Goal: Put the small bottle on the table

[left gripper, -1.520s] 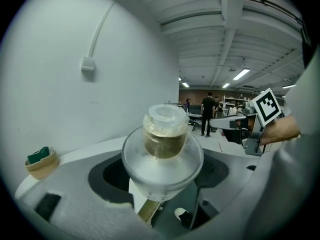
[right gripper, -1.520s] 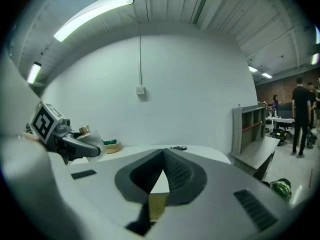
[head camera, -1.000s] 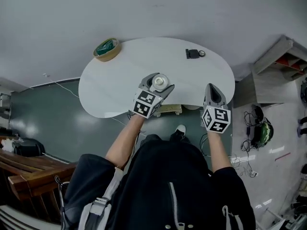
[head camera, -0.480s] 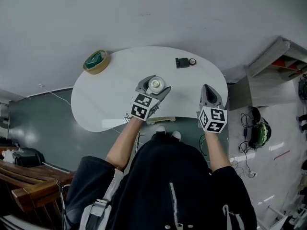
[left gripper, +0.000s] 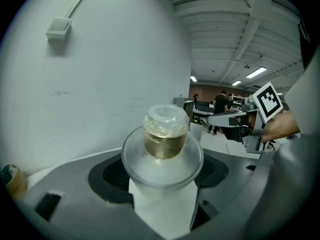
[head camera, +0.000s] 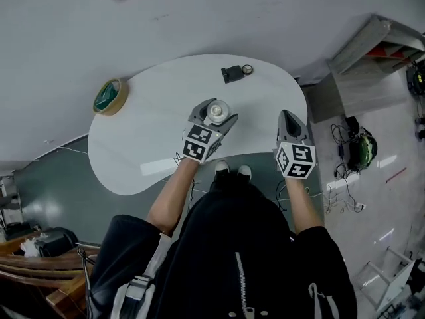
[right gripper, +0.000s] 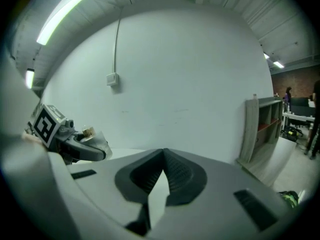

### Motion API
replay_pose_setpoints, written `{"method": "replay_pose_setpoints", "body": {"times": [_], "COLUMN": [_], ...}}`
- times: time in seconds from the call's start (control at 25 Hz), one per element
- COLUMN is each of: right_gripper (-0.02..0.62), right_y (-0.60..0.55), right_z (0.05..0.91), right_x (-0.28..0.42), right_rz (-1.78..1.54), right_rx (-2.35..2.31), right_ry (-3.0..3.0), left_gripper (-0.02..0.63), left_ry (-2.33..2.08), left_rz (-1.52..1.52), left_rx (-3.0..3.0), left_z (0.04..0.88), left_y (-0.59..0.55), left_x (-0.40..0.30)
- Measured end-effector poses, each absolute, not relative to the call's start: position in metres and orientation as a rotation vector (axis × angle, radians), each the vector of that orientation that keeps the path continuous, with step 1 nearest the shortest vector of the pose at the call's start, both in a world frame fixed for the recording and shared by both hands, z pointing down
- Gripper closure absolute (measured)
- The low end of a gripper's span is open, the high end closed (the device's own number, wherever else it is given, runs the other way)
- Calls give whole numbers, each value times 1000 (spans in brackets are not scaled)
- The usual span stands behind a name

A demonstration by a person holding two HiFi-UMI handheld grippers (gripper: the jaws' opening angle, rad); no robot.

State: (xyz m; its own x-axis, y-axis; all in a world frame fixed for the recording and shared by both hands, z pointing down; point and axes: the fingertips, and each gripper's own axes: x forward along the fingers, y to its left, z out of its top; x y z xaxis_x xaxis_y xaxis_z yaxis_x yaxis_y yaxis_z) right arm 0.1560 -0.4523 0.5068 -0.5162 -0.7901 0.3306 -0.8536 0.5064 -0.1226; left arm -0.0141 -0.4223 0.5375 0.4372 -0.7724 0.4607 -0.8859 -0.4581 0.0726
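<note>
A small clear bottle [head camera: 218,109] with amber liquid and a clear cap is clamped between the jaws of my left gripper [head camera: 214,115]. It hangs over the near middle of the white table [head camera: 146,145]. In the left gripper view the bottle [left gripper: 165,134] stands upright and fills the gap between the jaws of the left gripper [left gripper: 163,174]. My right gripper [head camera: 288,118] hovers over the table's near right edge, shut and empty. In the right gripper view the right gripper [right gripper: 162,159] has its jaws meeting. That view also shows the left gripper [right gripper: 75,145] with the bottle [right gripper: 89,131].
A roll of tape [head camera: 108,96] lies at the table's far left edge. A small black device [head camera: 234,73] lies at its far side. A grey shelf unit [head camera: 372,38] stands to the right, with cables and a green object [head camera: 362,153] on the floor.
The head view has swung, so the table now sits further left and turned. Both grippers keep their pose, and the bottle stays in the left one.
</note>
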Motion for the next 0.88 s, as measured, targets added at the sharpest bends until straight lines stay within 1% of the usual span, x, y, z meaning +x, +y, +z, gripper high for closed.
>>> {"method": "replay_pose_setpoints", "body": {"times": [0.24,0.4,0.68,0.88], "right_gripper": [592,592,592,592], "right_y": [-439,-429,-430,-440], "right_z": [535,548,568,577], "right_x": [184,194,169,147], "right_rz": [470,499,525,527], "right_rx": [1452,1463,1410,1366], "right_ry": [-2424,-2379,-2354,-2344], "left_gripper": [261,261,261,261], "left_ry": [-1292,-1276,-1341,-1408], "left_rz": [588,614,680,672], "left_rx": [2379,2365,2335,2315], "left_z": [585,608,631,636], "left_y": [-415,-417,-448,-485], "left_x": [18,20,-34,-73]}}
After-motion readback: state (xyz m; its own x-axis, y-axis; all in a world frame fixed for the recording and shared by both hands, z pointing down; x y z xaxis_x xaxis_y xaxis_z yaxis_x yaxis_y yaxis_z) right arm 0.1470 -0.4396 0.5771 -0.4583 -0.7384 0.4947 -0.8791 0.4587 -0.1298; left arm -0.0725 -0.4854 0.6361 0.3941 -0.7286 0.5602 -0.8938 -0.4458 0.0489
